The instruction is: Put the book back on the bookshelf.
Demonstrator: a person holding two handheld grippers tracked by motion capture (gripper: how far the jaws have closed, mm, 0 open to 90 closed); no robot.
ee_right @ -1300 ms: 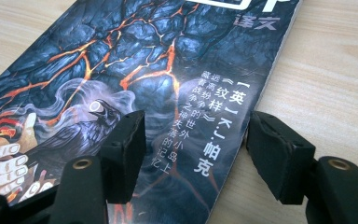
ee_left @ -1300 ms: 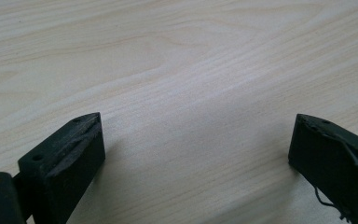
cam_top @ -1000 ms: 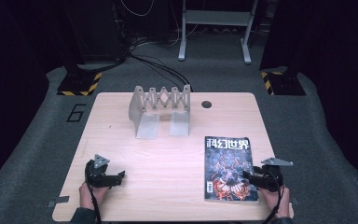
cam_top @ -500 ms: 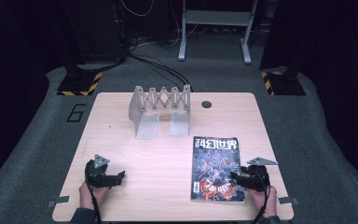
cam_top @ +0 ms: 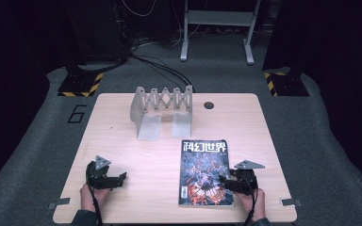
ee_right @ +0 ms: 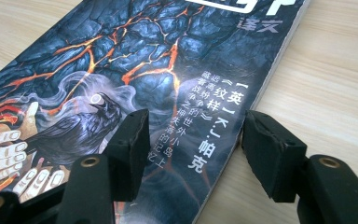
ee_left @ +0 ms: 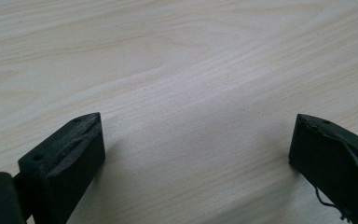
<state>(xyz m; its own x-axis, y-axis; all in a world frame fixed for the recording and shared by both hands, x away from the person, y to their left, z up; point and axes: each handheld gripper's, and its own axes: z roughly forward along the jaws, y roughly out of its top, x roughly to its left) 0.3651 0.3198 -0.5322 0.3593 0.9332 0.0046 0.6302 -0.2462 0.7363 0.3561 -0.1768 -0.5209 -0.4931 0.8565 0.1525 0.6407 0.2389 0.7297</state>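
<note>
Right gripper [cam_top: 226, 181] half open, low over the magazine [cam_top: 205, 172], one jaw on the cover, the other just off its right edge on the table [cam_top: 122, 141]; no grip on anything. Magazine flat, near the front edge, right of centre. Left gripper [cam_top: 118, 179] wide open on bare wood, well apart. Grey rack [cam_top: 162, 110] farther back.

We see the magazine [cam_top: 204, 173] flat on the table [cam_top: 122, 141], right gripper [cam_top: 227, 182] at its right edge, left gripper [cam_top: 118, 178] well apart.
</note>
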